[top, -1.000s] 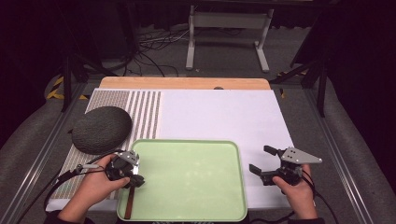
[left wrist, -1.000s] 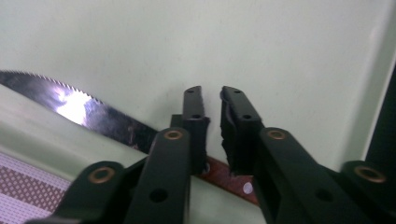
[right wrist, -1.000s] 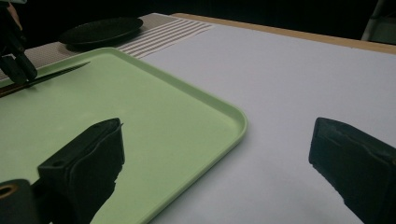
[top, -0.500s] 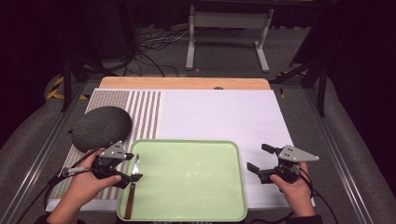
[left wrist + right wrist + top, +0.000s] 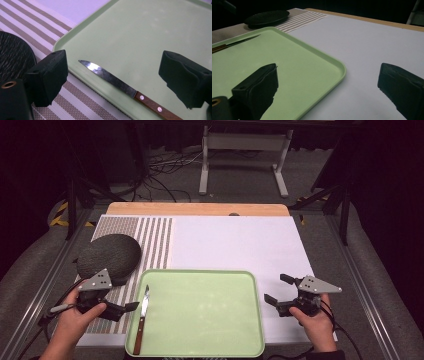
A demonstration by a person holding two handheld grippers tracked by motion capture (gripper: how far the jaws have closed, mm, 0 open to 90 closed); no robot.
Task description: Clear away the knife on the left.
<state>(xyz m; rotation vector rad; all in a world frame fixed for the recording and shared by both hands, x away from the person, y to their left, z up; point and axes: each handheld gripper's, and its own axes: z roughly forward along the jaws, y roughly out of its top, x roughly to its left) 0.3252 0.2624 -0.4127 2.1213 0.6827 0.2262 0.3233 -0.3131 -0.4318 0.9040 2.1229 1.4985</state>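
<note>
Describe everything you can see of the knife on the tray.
The knife is slim, with a shiny serrated metal blade and a brown wooden handle set with two pale rivets. It lies flat along the left edge of the green tray, tip pointing away from the person, handle end near the tray's front rim. It touches just the tray. The left gripper sits open just to its left, off the tray, fingers clear of the blade.

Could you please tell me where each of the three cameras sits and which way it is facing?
High view: above the person's side, facing forward and down on the green tray; both hands show.
Left gripper view: rides the left gripper, facing the knife; its open jaws show.
Right gripper view: rides the right gripper, facing the tray's corner; open jaws show.
All views share tray and knife.
</note>
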